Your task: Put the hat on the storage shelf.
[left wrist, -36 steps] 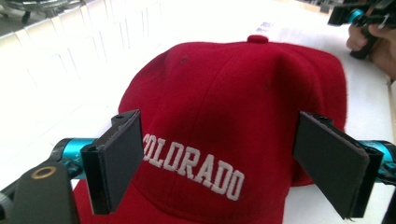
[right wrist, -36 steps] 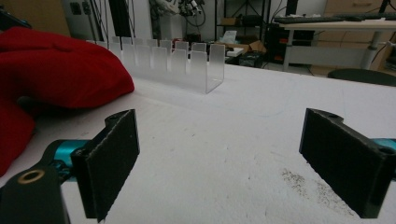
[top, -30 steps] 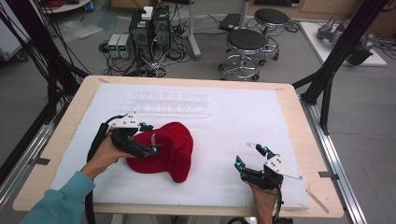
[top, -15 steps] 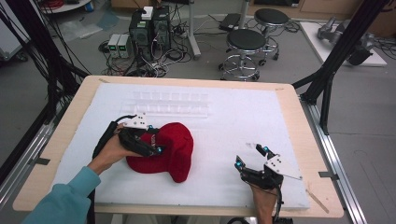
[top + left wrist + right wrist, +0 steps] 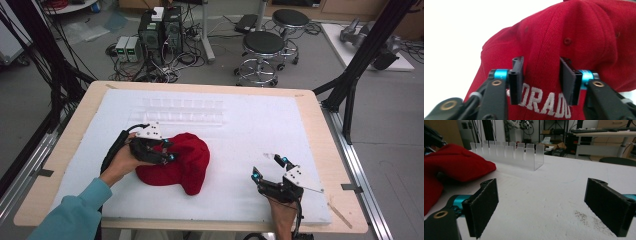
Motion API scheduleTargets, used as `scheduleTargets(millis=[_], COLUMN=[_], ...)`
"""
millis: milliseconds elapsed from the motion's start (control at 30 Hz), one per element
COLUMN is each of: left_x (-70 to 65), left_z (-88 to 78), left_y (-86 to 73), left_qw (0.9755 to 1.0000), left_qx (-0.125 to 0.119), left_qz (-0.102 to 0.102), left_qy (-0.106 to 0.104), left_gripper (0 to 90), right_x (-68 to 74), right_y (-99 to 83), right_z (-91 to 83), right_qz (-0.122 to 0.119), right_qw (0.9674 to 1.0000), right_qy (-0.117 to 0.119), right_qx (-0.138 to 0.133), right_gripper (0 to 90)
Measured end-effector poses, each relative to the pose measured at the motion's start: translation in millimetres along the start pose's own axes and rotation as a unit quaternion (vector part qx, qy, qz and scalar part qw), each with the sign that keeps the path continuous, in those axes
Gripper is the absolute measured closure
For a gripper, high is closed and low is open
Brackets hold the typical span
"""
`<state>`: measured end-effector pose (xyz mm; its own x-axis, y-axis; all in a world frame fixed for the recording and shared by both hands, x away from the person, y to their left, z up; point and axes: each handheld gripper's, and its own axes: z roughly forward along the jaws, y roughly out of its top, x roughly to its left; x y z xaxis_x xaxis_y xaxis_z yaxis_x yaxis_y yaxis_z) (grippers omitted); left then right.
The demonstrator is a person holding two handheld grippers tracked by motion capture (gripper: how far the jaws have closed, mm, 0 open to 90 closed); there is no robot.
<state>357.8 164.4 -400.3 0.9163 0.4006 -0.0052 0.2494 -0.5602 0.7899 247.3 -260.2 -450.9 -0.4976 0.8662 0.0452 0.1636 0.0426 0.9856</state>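
A red cap [image 5: 192, 160] with white embroidered letters lies on the white mat, left of the middle. My left gripper [image 5: 167, 150] lies over its left side. In the left gripper view the jaws [image 5: 541, 62] have just been closing, and both pads press a raised fold of the cap's front [image 5: 586, 30] between them. My right gripper [image 5: 269, 167] rests low near the mat's front right, open wide, nothing between its pads [image 5: 541, 195]. From there the cap [image 5: 456, 162] lies off to the left.
A clear plastic rack [image 5: 182, 111] with a row of upright slots stands behind the cap, also seen as the rack [image 5: 509, 153] in the right gripper view. The white mat [image 5: 260, 130] covers a wooden table [image 5: 60, 150]. Stools and computer boxes stand beyond the far edge.
My left gripper has slid a little rightward onto the cap and its jaws have narrowed around the fabric. The right gripper has stayed still.
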Motion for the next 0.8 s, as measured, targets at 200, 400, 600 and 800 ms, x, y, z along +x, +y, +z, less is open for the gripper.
scheduleTargets(millis=[200, 400, 600, 800], left_x=[-1.2, -3.1, -4.5, -5.9], left_z=[3.0, 3.0, 1.6, -7.6], left_y=[1.0, 2.4, 4.1, 7.2], left_qw=[0.9999, 0.9996, 0.9992, 0.9987], left_qx=[0.015, 0.020, 0.019, 0.001], left_qz=[-0.003, -0.019, -0.031, -0.035], left_qy=[-0.004, 0.004, 0.016, 0.036], left_gripper=[77.0, 83.9, 85.2, 85.3], right_x=[-0.1, -0.1, -0.1, -0.2], right_y=[0.0, 0.0, 0.0, 0.1], right_z=[0.0, -0.1, -0.1, 0.2], right_qz=[-0.001, 0.000, 0.000, 0.000], right_qw=[1.0000, 1.0000, 1.0000, 1.0000], right_qy=[0.000, 0.000, 0.001, 0.000], right_qx=[-0.001, 0.000, 0.000, 0.000], right_gripper=[11.0, 11.0, 11.0, 11.0])
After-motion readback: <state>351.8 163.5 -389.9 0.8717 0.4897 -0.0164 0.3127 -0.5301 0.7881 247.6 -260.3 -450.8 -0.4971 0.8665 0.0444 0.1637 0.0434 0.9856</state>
